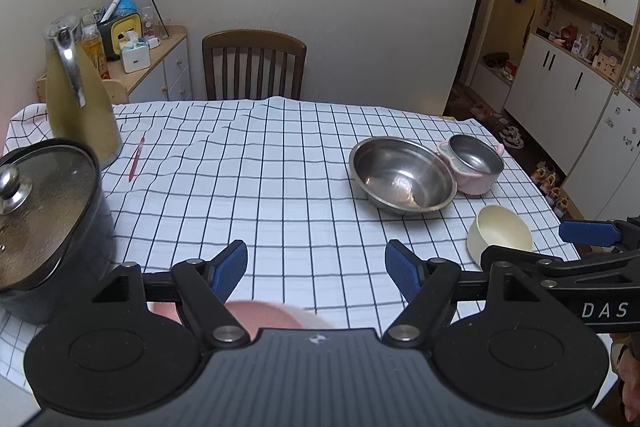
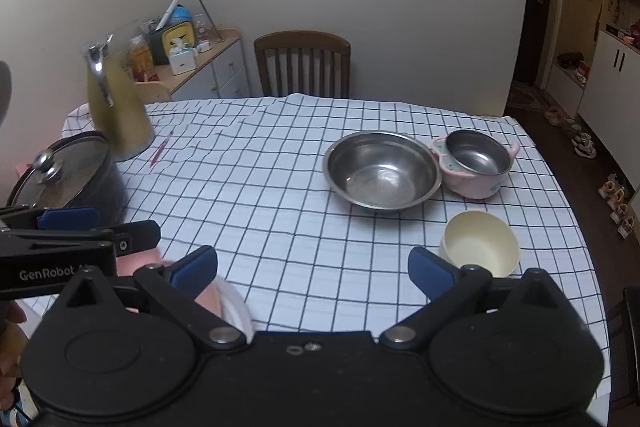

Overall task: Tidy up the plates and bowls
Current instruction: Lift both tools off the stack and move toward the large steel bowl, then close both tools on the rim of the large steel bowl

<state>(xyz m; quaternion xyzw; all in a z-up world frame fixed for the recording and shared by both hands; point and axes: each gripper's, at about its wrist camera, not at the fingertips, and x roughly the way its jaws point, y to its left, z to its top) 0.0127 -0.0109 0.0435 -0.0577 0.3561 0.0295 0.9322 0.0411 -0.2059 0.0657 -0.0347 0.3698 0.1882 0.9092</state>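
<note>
Large steel bowl (image 1: 402, 174) right of centre, touching a small steel bowl (image 1: 476, 155) nested in a pink pot (image 1: 478, 183); cream bowl (image 1: 502, 233) lower right. Left gripper (image 1: 316, 269) and right gripper (image 2: 312, 267) level above the checked tablecloth (image 1: 260, 187), fingers spread apart, empty. Lidded pot (image 1: 44, 227) at left edge.

Gripper body hides most of the pink plate (image 1: 260, 315).

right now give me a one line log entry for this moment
left gripper open | right gripper open | nothing held | steel bowl, cream bowl on table
</note>
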